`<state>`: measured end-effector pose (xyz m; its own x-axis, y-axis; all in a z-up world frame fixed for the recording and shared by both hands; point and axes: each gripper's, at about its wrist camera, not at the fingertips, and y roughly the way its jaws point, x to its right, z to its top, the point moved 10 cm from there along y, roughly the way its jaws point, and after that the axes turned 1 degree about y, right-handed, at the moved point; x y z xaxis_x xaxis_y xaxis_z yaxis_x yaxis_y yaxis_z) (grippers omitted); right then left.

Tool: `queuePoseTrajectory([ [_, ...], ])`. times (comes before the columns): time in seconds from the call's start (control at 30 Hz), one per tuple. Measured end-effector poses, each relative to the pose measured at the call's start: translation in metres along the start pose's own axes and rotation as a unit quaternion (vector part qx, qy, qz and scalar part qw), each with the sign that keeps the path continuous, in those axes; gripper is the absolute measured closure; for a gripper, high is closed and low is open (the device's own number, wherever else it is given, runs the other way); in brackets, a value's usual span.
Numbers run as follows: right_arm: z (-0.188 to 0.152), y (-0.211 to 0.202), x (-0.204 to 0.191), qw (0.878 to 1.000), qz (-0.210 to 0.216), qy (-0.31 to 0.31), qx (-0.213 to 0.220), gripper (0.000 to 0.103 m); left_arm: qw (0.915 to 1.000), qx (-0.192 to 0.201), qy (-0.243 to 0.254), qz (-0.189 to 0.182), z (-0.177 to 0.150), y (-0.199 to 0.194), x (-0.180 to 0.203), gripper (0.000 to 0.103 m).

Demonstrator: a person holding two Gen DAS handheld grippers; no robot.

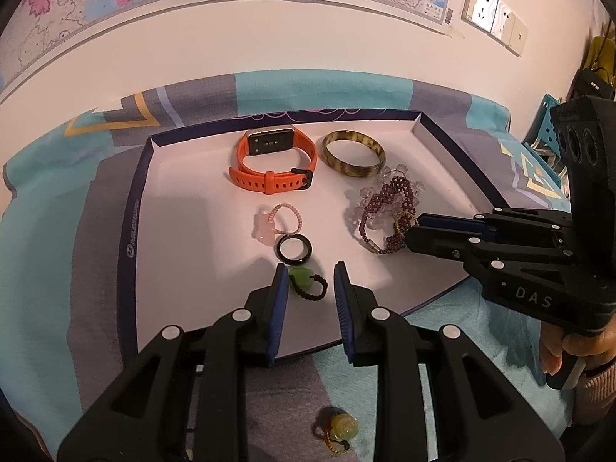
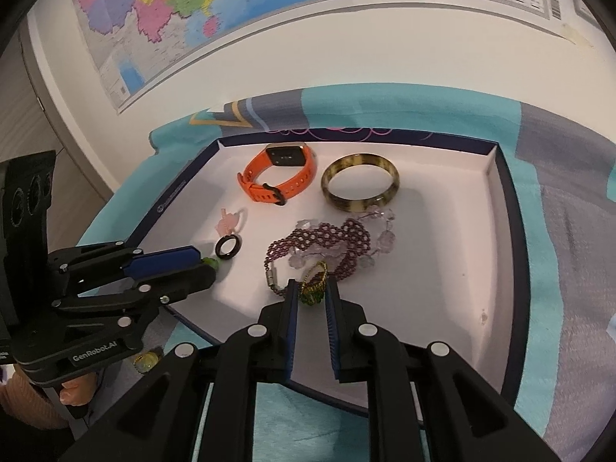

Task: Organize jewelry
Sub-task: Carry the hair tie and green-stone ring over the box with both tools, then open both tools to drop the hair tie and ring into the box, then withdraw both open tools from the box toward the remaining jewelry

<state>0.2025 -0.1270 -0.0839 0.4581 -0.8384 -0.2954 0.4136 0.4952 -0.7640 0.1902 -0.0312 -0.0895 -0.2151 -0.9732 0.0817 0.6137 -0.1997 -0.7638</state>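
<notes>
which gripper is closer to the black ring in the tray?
Left. The left gripper is open just short of the black ring, over the green charm; the right gripper sits farther off by the purple bead bracelet.
</notes>
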Motion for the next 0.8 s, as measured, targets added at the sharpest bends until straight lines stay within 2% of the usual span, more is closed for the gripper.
queuePoseTrajectory([
  [0.13, -0.002, -0.003, 0.005, 1.0, -0.004, 0.006, 0.004, 0.087, 0.9999, 0.015, -0.002, 0.001, 0.002, -0.01, -0.002, 0.075],
  [0.27, -0.001, -0.009, 0.008, 1.0, -0.006, 0.012, 0.012, 0.074, 0.9994, 0.033, -0.003, 0.003, 0.003, -0.026, -0.006, 0.07],
  [0.63, -0.008, -0.041, 0.001, 0.999, 0.0, 0.003, 0.034, 0.069, 0.9971, 0.074, -0.018, 0.006, -0.015, -0.078, -0.027, 0.065],
  [0.8, -0.019, -0.056, -0.01, 0.999, 0.005, -0.017, 0.035, 0.067, 0.9971, 0.074, -0.018, 0.002, -0.028, -0.086, -0.029, 0.064],
])
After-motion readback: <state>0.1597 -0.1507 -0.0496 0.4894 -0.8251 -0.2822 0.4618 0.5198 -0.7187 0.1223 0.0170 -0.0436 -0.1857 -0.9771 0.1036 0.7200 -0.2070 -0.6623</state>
